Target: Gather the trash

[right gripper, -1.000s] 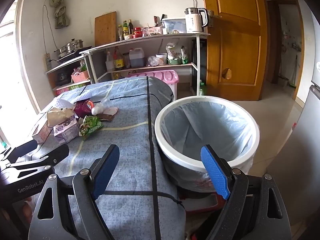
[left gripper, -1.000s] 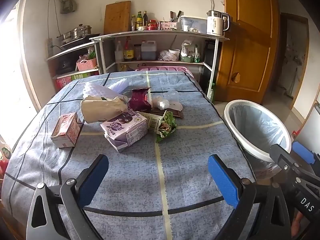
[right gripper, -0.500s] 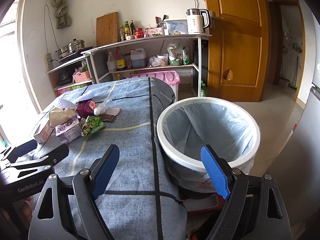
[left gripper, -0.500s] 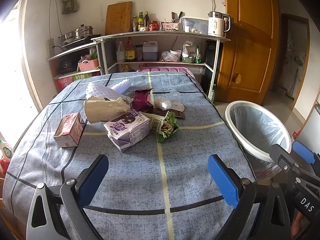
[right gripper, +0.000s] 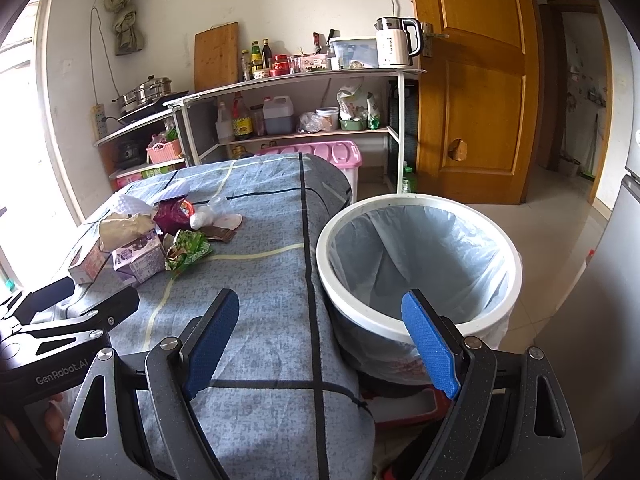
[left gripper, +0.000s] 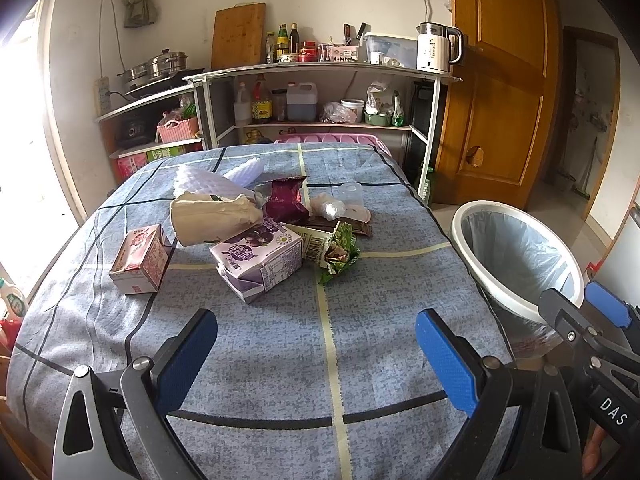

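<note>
The left gripper (left gripper: 316, 354) is hovering with jaws spread wide and empty over the blue checked tablecloth (left gripper: 260, 344), facing the litter heap: a purple milk carton (left gripper: 258, 260), a pink carton (left gripper: 140, 260) and a green crinkled wrapper (left gripper: 338, 250). The right gripper (right gripper: 320, 344), equally released, is waiting beside the white lined bin (right gripper: 416, 268). Taking the nearest purple carton across its narrow faces seems wisest.

Right gripper (right gripper: 320, 344) is hanging wide open, empty, at lower centre. White lined bin (right gripper: 418, 322) is standing right of the bench (right gripper: 260, 280). Trash pile (right gripper: 160, 236) is lying mid-left; left gripper (right gripper: 60, 320) is showing lower left.
</note>
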